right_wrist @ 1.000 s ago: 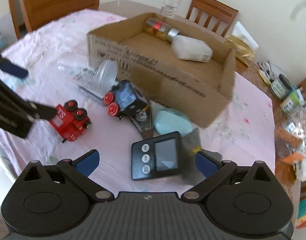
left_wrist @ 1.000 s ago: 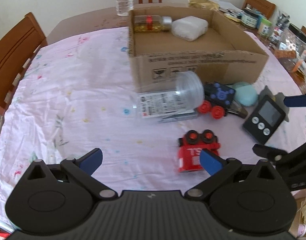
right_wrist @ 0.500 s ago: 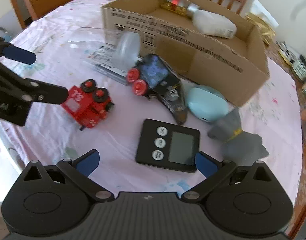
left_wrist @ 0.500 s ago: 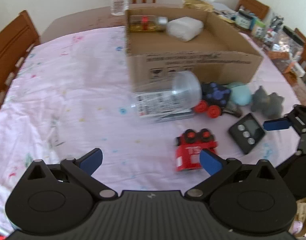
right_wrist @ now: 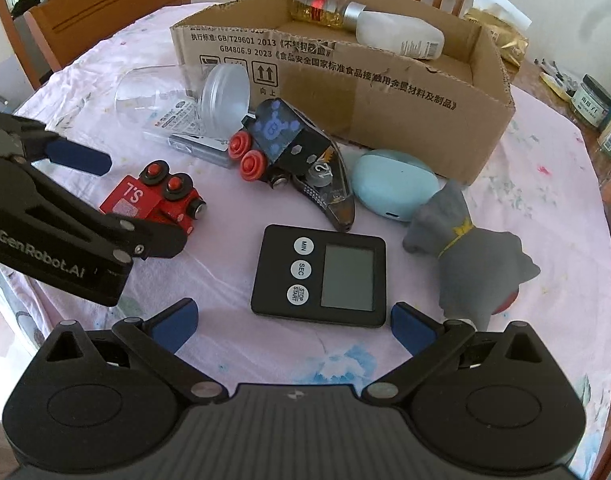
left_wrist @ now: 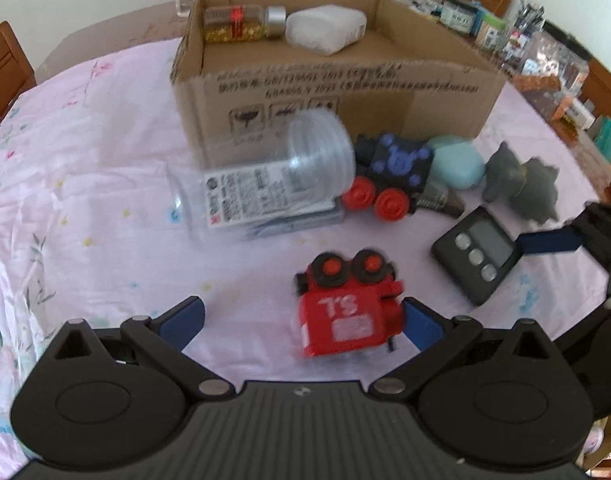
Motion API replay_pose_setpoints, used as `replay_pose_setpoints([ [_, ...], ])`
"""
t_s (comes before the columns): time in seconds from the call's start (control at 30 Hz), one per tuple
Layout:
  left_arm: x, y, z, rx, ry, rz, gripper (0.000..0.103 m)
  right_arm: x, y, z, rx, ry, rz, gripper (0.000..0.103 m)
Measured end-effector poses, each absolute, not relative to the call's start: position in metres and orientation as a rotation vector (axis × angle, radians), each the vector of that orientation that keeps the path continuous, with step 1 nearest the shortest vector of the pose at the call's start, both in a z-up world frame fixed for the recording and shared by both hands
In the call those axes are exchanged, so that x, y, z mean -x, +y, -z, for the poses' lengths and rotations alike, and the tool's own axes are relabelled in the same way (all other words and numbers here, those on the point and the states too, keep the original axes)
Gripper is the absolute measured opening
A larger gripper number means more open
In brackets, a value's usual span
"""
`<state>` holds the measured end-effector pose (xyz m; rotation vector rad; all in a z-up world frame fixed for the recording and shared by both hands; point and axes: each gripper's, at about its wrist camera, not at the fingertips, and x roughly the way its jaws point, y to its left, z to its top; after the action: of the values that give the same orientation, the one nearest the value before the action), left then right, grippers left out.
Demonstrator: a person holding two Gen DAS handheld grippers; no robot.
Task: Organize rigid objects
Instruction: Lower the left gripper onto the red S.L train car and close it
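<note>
A red toy train (left_wrist: 347, 314) lies on the pink tablecloth, between the fingers of my open left gripper (left_wrist: 303, 322) and close to its right finger. The same red train (right_wrist: 153, 198) shows beside the left gripper in the right wrist view. My right gripper (right_wrist: 293, 322) stands open just in front of a black digital timer (right_wrist: 321, 276), nothing between its fingers. Behind lie a black-and-blue toy train (right_wrist: 275, 140), a clear plastic jar (left_wrist: 265, 188) on its side, a light blue case (right_wrist: 393, 184) and a grey toy animal (right_wrist: 473, 256).
An open cardboard box (left_wrist: 337, 92) stands behind the toys and holds a glass bottle (left_wrist: 241, 24) and a white container (left_wrist: 325, 32). Jars and packets (left_wrist: 545, 60) crowd the table's right edge. Wooden chairs (right_wrist: 105, 0) ring the table.
My left gripper has moved forward so the red train now lies between its fingers. My right gripper has swung until the timer lies straight ahead of it.
</note>
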<state>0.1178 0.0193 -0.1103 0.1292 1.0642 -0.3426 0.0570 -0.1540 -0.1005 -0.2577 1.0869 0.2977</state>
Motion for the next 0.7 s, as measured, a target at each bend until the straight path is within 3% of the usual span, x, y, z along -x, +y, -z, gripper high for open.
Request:
replay_pose_setpoints([
  [0.7, -0.117, 0.036, 0.113, -0.226, 1.020, 0.392, 0.103, -0.054, -0.155, 0.101, 0.245, 1.074, -0.285, 0.103],
])
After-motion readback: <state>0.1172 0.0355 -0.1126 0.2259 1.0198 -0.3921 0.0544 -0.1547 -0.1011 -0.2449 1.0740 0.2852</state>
